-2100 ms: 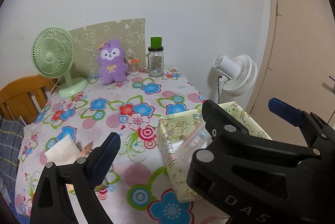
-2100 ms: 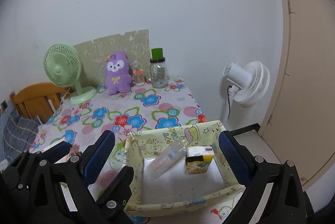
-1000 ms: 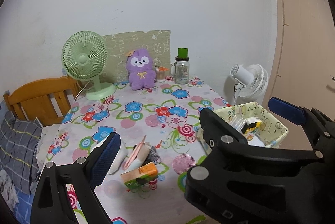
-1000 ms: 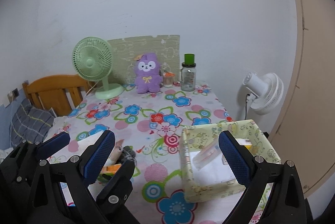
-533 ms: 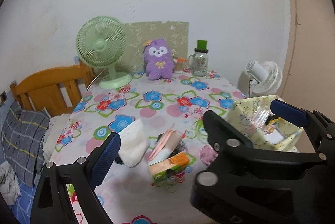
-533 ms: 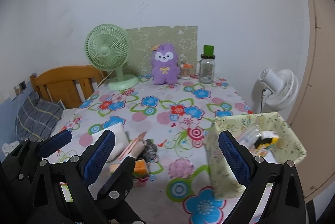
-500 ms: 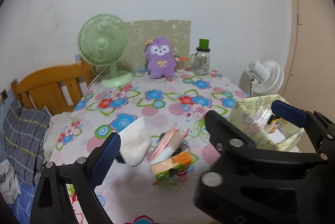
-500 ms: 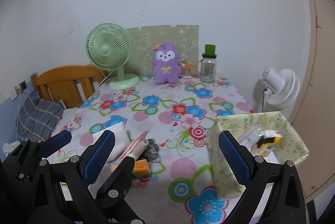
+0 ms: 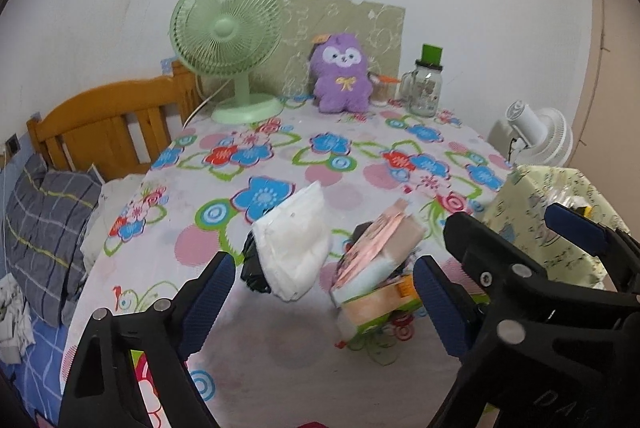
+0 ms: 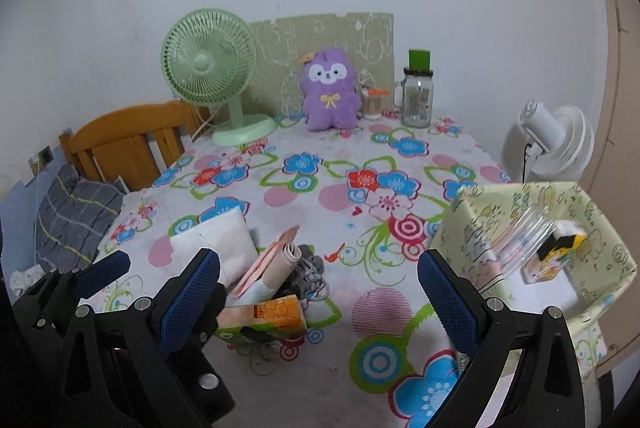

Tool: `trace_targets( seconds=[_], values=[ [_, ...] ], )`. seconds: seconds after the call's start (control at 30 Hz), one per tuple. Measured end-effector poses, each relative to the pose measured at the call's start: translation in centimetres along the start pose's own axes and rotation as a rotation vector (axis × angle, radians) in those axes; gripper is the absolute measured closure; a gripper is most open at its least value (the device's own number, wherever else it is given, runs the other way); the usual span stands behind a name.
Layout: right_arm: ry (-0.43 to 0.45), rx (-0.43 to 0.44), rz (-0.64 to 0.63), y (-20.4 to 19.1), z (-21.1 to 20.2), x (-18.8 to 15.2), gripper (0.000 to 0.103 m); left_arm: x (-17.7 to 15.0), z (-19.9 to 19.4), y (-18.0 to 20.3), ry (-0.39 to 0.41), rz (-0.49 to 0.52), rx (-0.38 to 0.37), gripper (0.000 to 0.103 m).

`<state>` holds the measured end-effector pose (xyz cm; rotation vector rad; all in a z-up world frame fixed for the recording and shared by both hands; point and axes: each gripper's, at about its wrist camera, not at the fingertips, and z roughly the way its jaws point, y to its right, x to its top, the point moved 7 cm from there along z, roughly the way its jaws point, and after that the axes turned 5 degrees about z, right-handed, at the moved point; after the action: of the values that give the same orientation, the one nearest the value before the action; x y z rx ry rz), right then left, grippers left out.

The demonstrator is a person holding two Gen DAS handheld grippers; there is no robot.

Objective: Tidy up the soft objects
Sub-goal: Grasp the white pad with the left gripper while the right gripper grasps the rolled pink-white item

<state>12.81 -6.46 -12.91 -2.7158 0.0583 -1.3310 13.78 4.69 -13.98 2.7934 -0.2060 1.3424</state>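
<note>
A pile lies near the front of the flowered table (image 9: 280,360): a white soft pack (image 9: 296,248) (image 10: 216,240), a pink and beige roll (image 9: 380,244) (image 10: 276,264), an orange and green carton (image 9: 380,304) (image 10: 272,316) and a grey knit bundle (image 10: 310,268). My left gripper (image 9: 320,304) hovers just short of the pile. Its jaws are closing but stand wide, and the pads touch nothing. My right gripper (image 10: 320,296) is open and empty beside it. A yellow-green fabric basket (image 10: 472,228) (image 9: 560,228) at the right holds a clear packet (image 10: 520,240) and a small yellow box (image 10: 556,256).
At the back stand a green fan (image 10: 208,67), a purple plush (image 10: 330,95) and a glass jar with a green lid (image 10: 418,99). A white fan (image 10: 556,143) is beyond the right table edge. A wooden chair (image 10: 128,143) and grey plaid pillow (image 10: 76,220) are at the left.
Both grippers have swung left and come down toward the pile, which is now larger and central. The basket has slid to the right of both views. The left jaws have narrowed slightly.
</note>
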Motion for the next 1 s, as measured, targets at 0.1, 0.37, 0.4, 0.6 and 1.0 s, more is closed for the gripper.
trace_targets(
  seconds=[0.1,0.37,0.4,0.6,1.0],
  values=[
    [-0.027,0.013,0.0,-0.2,1.0,-0.6,0.003,-0.7,0.8,-0.8,-0.028,-0.021,0.008,0.013],
    [-0.076,0.01,-0.02,-0.8,3.3,-1.6,0.003,-1.8,2.7,-1.8,-0.066,-0.043,0.031,0.02],
    [-0.084,0.008,-0.02,-0.8,3.6,-1.7,0.005,-1.8,2.9,-1.8,-0.068,-0.041,0.034,0.021],
    [-0.133,0.019,-0.001,-0.9,5.4,-2.3,0.016,-2.0,4.3,-2.3,-0.08,-0.039,0.046,0.025],
    [-0.177,0.021,0.007,-1.3,8.4,-1.9,0.051,-1.4,6.8,-3.2,-0.101,-0.042,0.046,0.039]
  ],
)
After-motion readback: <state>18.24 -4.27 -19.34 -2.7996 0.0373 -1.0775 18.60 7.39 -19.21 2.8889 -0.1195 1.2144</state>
